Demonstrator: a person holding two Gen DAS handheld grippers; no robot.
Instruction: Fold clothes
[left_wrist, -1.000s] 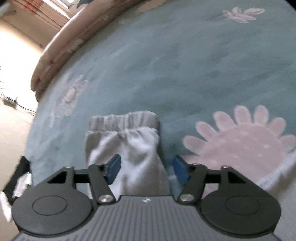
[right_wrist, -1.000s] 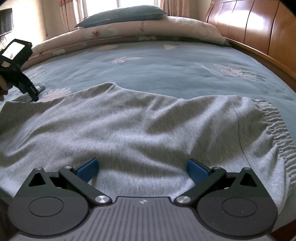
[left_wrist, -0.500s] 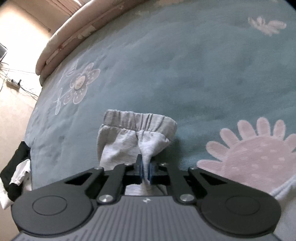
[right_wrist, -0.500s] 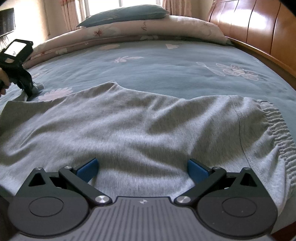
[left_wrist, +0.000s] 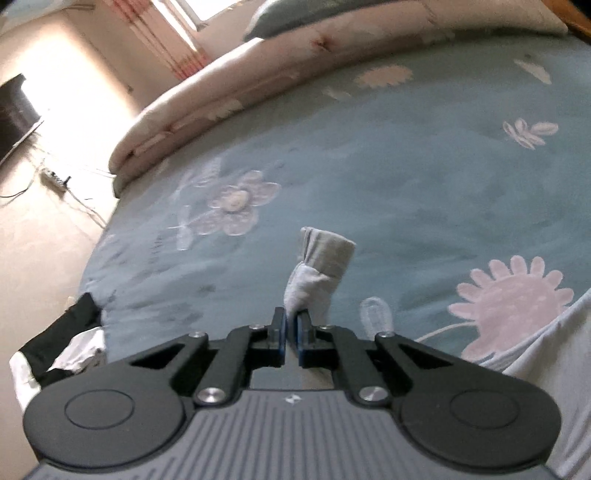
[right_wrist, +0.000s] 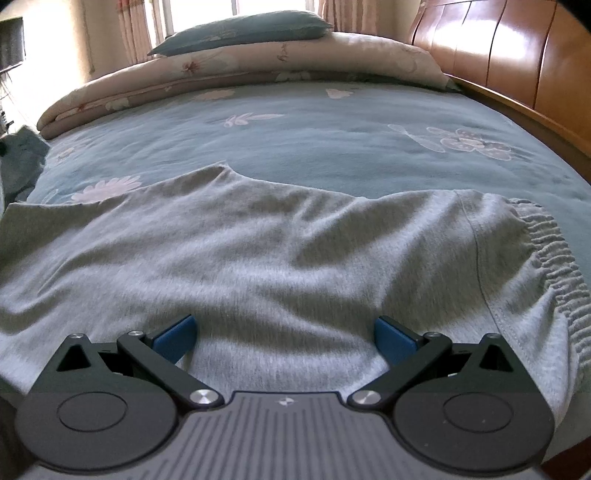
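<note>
Left gripper (left_wrist: 291, 334) is clenched on the pant cuff (left_wrist: 325, 254), right gripper (right_wrist: 284, 334) gapes loose; we lift slowly, carrying it toward the waistband (right_wrist: 550, 258).

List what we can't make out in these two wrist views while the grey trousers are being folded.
- Left wrist view: the grey trousers below the pinch of the left gripper are hidden by its body.
- Right wrist view: the cloth under the right gripper is hidden by its body; the left gripper is out of frame.
- Left wrist view: the black-and-white item at the bed's edge is cut off, unidentifiable.
</note>
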